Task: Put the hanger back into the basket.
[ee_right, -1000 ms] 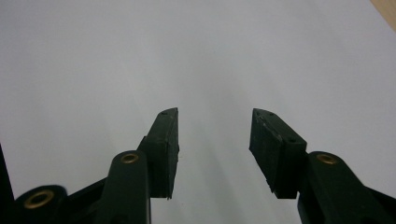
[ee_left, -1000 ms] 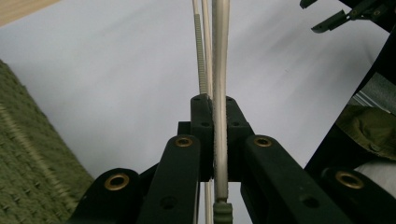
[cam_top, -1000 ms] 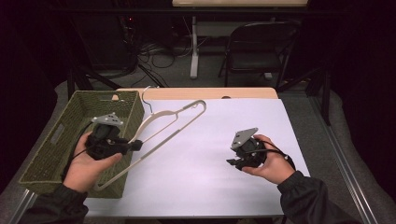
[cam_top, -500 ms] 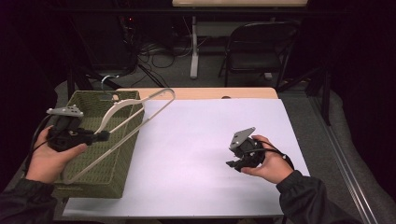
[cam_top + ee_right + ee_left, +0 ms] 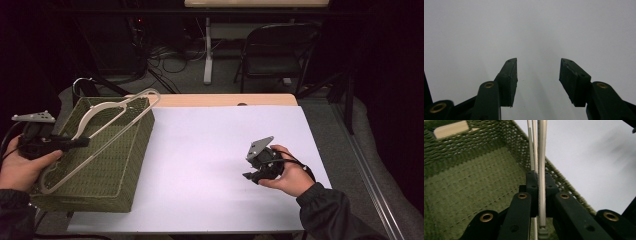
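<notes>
One pale coat hanger (image 5: 100, 131) is over the green woven basket (image 5: 125, 165), pinched tight in the left tool (image 5: 82, 143), so I think it is almost put away but not let go yet. Out on the white bench (image 5: 210, 150), the right tool (image 5: 250, 176) is open and holds nothing.

No text, label, brand, number or sign is reading out anywhere in these views.
</notes>
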The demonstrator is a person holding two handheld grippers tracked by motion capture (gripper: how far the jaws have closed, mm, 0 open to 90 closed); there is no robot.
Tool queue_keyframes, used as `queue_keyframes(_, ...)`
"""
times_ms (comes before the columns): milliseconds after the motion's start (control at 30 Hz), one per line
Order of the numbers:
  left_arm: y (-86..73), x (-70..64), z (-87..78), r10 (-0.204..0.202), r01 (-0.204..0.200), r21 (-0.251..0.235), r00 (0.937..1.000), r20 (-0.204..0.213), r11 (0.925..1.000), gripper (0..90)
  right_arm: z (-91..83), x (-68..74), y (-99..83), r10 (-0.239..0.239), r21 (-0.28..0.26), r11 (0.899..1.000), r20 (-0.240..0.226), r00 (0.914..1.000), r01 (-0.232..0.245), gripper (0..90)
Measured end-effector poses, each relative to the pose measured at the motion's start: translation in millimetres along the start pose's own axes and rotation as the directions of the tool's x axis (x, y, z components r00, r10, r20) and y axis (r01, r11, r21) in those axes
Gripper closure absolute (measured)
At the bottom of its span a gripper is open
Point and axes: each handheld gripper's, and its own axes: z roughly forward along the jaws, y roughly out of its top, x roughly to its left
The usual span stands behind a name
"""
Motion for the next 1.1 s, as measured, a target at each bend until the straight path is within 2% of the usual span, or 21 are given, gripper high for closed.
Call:
queue_keyframes(67, -6.2, 10.3, -2.2, -0.012, 0.012, -0.009, 0.9999, -0.01, 0.9999, 86.9, 0.1, 0.2, -1.2, 0.008, -0.001, 1.0, 0.001, 1.0, -0.008, 48.5)
queue_keyframes(100, -6.2, 10.3, -2.2, -0.012, 0.012, -0.009, 0.9999, -0.01, 0.9999, 86.9, 0.1, 0.2, -1.2, 0.008, -0.001, 1.0, 0.001, 1.0, -0.008, 48.5)
queue_keyframes(200, -14.9, 22.2, -2.6, -0.02, 0.02, 0.008, 0.9996, -0.022, 0.9998, 86.9, -0.2, -1.6, -3.3, 0.009, 0.008, 1.0, -0.004, 1.0, -0.009, 48.6)
queue_keyframes(267, -18.6, 26.9, -3.8, -0.029, 0.029, 0.0, 0.9994, -0.019, 0.9996, 86.9, 0.9, -1.2, -4.1, 0.014, -0.003, 1.0, 0.002, 0.9999, -0.014, 48.6)
queue_keyframes(333, -19.9, 29.6, -8.0, -0.026, 0.025, -0.026, 0.9995, -0.018, 0.9994, 86.8, 0.9, -1.6, -5.8, 0.012, -0.003, 1.0, 0.001, 0.9999, -0.012, 48.6)
queue_keyframes(433, -19.9, 31.4, -10.6, -0.021, 0.02, -0.024, 0.9992, -0.035, 0.9995, 86.9, 0.8, -1.6, -6.5, 0.018, 0.0, 1.0, 0.003, 0.9998, -0.018, 48.6)
queue_keyframes(633, -21.2, 40.2, -9.2, -0.029, 0.029, 0.004, 0.9981, -0.054, 0.9996, 86.9, 2.7, -2.0, -6.6, 0.016, 0.0, 1.0, 0.003, 0.9999, -0.016, 48.7)
queue_keyframes(733, -20.3, 43.8, -7.4, -0.023, 0.023, 0.004, 0.9979, -0.06, 0.9997, 86.8, 3.4, -1.2, -5.8, 0.011, 0.003, 1.0, 0.005, 0.9999, -0.011, 48.7)
queue_keyframes(767, -19.6, 44.3, -6.5, -0.018, 0.018, 0.012, 0.9981, -0.059, 0.9998, 86.8, 2.3, -1.4, -5.1, 0.009, 0.023, 1.0, 0.003, 1.0, -0.009, 48.7)
queue_keyframes(800, -19.1, 45.3, -5.4, -0.013, 0.014, 0.027, 0.9982, -0.059, 0.9995, 86.8, 4.8, -1.4, -5.3, 0.012, 0.002, 1.0, 0.002, 0.9999, -0.012, 48.7)
queue_keyframes(900, -20.1, 47.9, -1.7, 0.001, 0.002, 0.047, 0.9978, -0.066, 0.9989, 86.8, 5.4, -1.6, -4.8, 0.012, 0.002, 1.0, 0.002, 0.9999, -0.012, 48.7)
queue_keyframes(1033, -28.8, 55.3, 5.5, -0.016, 0.02, 0.059, 0.9978, -0.064, 0.9981, 86.8, 6.5, -0.4, -3.7, 0.008, 0.0, 1.0, 0.001, 1.0, -0.008, 48.7)
queue_keyframes(1067, -31.6, 56.3, 7.5, -0.022, 0.025, 0.056, 0.9979, -0.061, 0.9981, 86.8, 5.1, -0.8, -3.2, 0.004, 0.026, 1.0, -0.001, 1.0, -0.004, 48.8)
queue_keyframes(1100, -34.4, 57.8, 9.4, -0.023, 0.026, 0.057, 0.9983, -0.054, 0.998, 86.8, 5.1, -0.8, -3.2, 0.004, 0.026, 1.0, -0.001, 1.0, -0.004, 48.8)
